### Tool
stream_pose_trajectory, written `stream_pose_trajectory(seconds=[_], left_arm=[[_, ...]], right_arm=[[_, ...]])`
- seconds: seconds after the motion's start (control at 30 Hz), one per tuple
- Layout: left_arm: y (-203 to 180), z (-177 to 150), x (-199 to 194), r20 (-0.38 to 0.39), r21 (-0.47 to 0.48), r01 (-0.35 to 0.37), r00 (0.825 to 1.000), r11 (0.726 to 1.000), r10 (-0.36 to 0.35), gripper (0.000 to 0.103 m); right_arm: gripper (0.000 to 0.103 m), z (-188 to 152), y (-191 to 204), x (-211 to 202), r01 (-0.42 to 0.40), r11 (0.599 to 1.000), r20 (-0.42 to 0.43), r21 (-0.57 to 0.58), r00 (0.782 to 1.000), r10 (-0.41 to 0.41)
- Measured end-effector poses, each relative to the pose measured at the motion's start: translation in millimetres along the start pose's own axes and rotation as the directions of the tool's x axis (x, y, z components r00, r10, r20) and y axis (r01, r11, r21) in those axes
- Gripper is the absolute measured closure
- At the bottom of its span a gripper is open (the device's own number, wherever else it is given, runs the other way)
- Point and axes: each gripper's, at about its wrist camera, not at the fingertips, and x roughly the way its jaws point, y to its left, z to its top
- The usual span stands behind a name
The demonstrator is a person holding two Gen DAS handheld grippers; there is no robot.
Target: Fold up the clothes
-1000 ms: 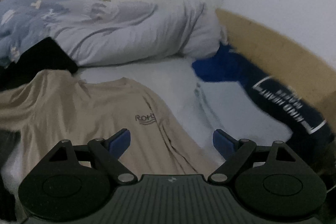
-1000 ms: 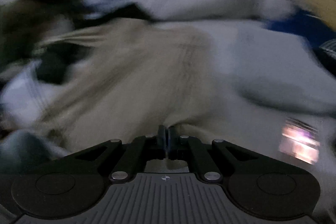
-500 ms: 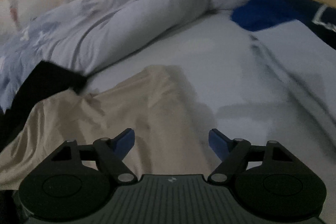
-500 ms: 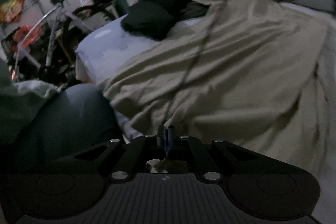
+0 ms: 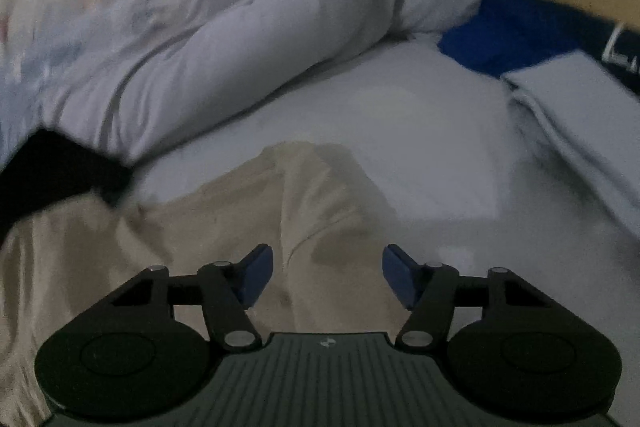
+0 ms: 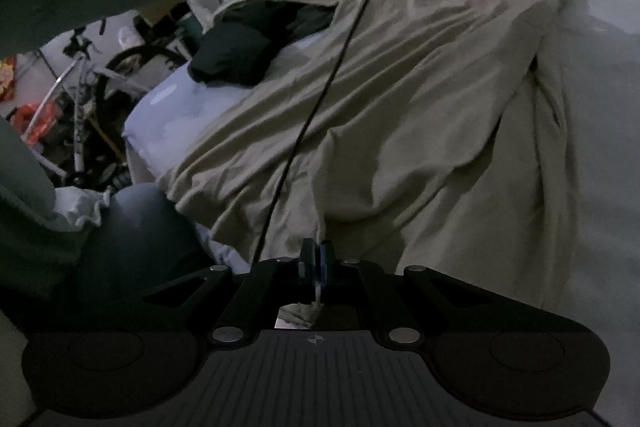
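On pale grey bedsheet, our right gripper pinches beige cotton shirt; left gripper, twelve o'clock, closing around its fold

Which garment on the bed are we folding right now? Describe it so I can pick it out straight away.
Start from the pale bed sheet below the rumpled white duvet. The beige shirt is spread across it, one edge pinched in the right gripper, while the left gripper is closing over a ridge of it. It is the only tan piece; the black garment and blue garment are dark.
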Motion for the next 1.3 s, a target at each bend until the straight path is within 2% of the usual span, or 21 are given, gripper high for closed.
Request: stream_pose_trajectory(seconds=[0.1,0.2,0.27,0.3,0.37,0.5,0.6,0.8,0.87,0.9,1.07,1.17,1.3], left_arm=[[-17.0,4.2,10.8,0.01,0.096,-0.065,0.998,0.993,0.065,0.034],[-24.6,14.4,21.0,0.025,0.126,-0.059,0.998,0.99,0.056,0.033],[-28.1,18.0,30.9,0.009,0.144,-0.07,0.998,0.987,0.069,0.034],[-24.0,19.2,40.4,-0.016,0.133,-0.077,0.997,0.988,0.08,0.047],[-10.1,17.7,46.7,-0.046,0.072,-0.09,0.995,0.993,0.093,0.068],[13.3,9.3,36.0,-0.023,0.0,-0.137,0.99,0.991,0.137,0.068],[29.3,1.8,22.6,-0.006,-0.055,-0.143,0.99,0.988,0.143,0.067],[49.6,-4.9,6.1,0.008,-0.095,-0.186,0.982,0.978,0.187,0.065],[50.2,-3.3,9.0,0.002,-0.082,-0.193,0.981,0.978,0.193,0.063],[49.2,-2.6,10.0,0.005,-0.076,-0.184,0.983,0.98,0.184,0.056],[30.3,-1.6,15.1,0.019,0.015,-0.101,0.995,0.995,0.101,0.047],[10.7,-0.3,17.1,0.029,0.094,-0.06,0.998,0.994,0.058,0.047],[-6.8,2.8,19.5,0.039,0.125,-0.041,0.999,0.991,0.036,0.043]], right_arm=[[0.1,-0.1,-0.2,6.1,-0.007,1.0,-0.005,0.009,1.0,0.007],[0.1,0.3,-0.6,9.4,-0.013,1.0,-0.009,0.012,1.0,0.013],[0.1,1.0,-1.0,9.9,-0.014,1.0,-0.009,0.013,1.0,0.014],[0.1,1.3,-1.9,10.0,-0.013,1.0,-0.008,0.016,1.0,0.013],[0.1,1.6,-4.0,9.7,-0.009,1.0,-0.008,0.02,1.0,0.009],[0.1,0.8,-8.1,7.7,-0.008,0.999,-0.002,0.035,1.0,0.008],[0.1,0.6,-9.1,8.6,-0.017,0.999,-0.001,0.038,1.0,0.017],[0.1,0.1,-9.0,10.1,-0.02,0.999,0.001,0.044,1.0,0.02],[0.1,0.2,-9.2,10.6,-0.022,0.999,0.002,0.046,1.0,0.022],[0.1,0.2,-8.8,11.0,-0.022,0.999,0.002,0.046,1.0,0.022],[0.1,0.3,-8.2,11.9,-0.021,0.999,0.001,0.048,1.0,0.021],[0.1,0.1,-8.5,11.7,-0.021,0.999,0.0,0.048,1.0,0.021],[0.1,-0.4,-8.6,12.2,-0.021,0.999,-0.002,0.049,1.0,0.021]])
